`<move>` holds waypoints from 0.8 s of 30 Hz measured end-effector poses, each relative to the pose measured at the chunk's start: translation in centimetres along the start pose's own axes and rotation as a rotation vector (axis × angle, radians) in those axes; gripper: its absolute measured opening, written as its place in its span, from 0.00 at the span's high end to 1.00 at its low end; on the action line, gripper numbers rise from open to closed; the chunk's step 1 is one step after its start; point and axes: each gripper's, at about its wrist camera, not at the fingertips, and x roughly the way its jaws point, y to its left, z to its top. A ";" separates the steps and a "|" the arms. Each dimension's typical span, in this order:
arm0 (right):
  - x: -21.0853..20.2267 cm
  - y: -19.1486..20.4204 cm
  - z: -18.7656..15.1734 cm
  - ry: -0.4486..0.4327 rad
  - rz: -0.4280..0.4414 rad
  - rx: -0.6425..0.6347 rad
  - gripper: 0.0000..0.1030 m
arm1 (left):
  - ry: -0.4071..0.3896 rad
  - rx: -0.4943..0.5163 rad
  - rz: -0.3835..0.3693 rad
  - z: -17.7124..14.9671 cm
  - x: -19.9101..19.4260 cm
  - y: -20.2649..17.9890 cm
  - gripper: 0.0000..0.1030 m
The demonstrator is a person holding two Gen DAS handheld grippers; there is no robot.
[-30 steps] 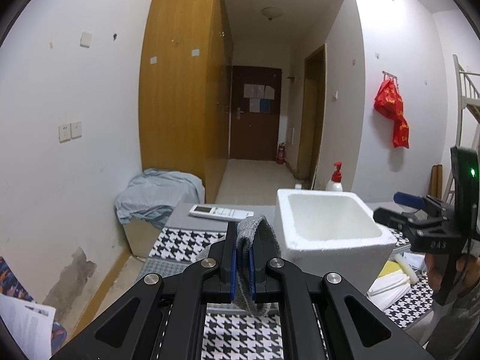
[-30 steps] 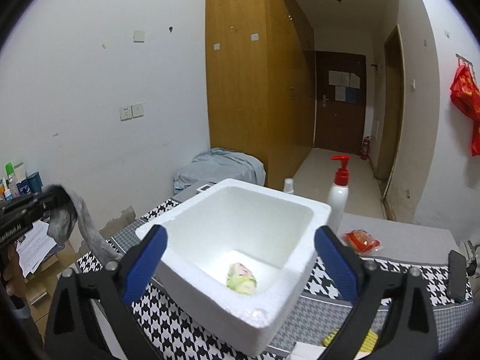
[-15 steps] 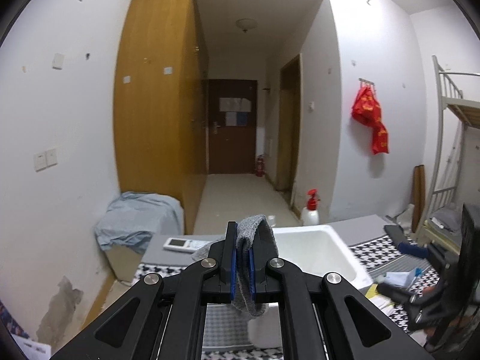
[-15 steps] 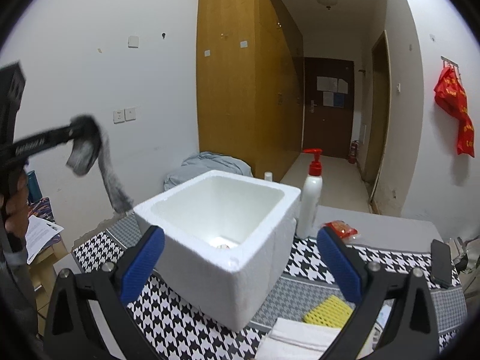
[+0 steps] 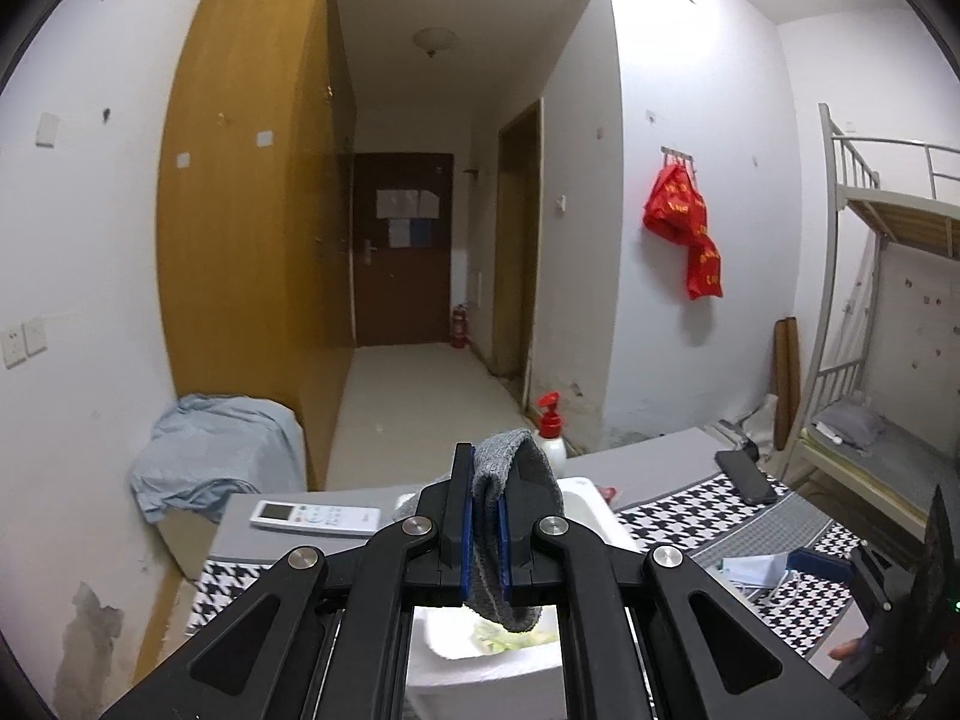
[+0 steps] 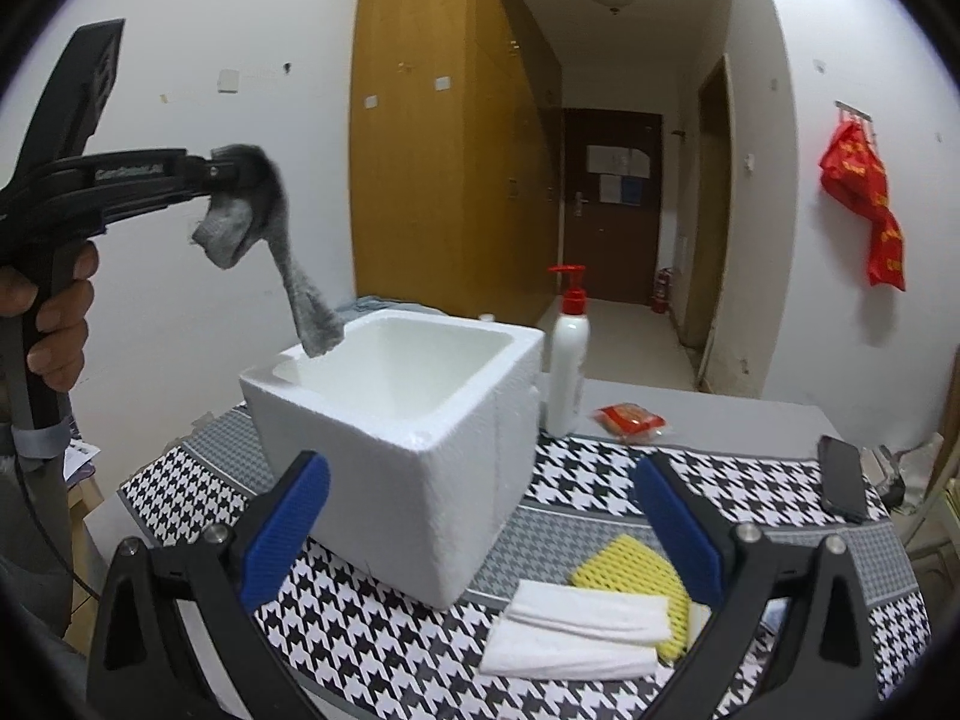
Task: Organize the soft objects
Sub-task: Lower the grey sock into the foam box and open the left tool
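Grey knitted sock (image 6: 264, 222) dangles from the left gripper (image 6: 225, 171), whose jaws are clamped on its upper part, with the toe end hanging right over the near rim of the white styrofoam box (image 6: 420, 420). The right gripper (image 6: 474, 525) sits wide apart, holding nothing, low over the houndstooth tablecloth (image 6: 600, 468). Risk looks like the toe snagging on that rim and flopping outside if it's let go too early.

The left claw (image 5: 486, 519) is clamped on a grey sock (image 5: 510, 468) — its lower end hangs over the open white foam box (image 5: 585, 498), where something pale green (image 5: 510, 642) lies at the bottom. Behind the box stands a red-pump bottle (image 5: 550, 432); a white remote (image 5: 315, 517) lies on the desk (image 5: 660, 468) — a black phone (image 5: 744, 476) lies further right.
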 end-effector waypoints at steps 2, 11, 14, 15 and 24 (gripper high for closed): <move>-0.4 -0.3 -0.3 0.001 -0.008 0.009 0.01 | 0.017 -0.006 -0.014 0.0 0.8 -0.1 0.94; -1.5 -1.9 -1.6 0.019 -0.087 0.051 0.01 | 0.074 -0.016 -0.049 -0.3 4.1 -0.9 0.94; -1.9 -2.3 -2.0 0.024 -0.108 0.062 0.01 | 0.099 -0.018 -0.049 -0.6 5.2 -1.0 0.94; -1.9 -2.5 -2.1 0.027 -0.115 0.066 0.01 | 0.109 -0.020 -0.050 -0.8 5.5 -1.0 0.94; -2.5 -3.5 -2.8 0.042 -0.145 0.091 0.01 | 0.165 -0.010 -0.025 -1.7 7.2 -1.4 0.94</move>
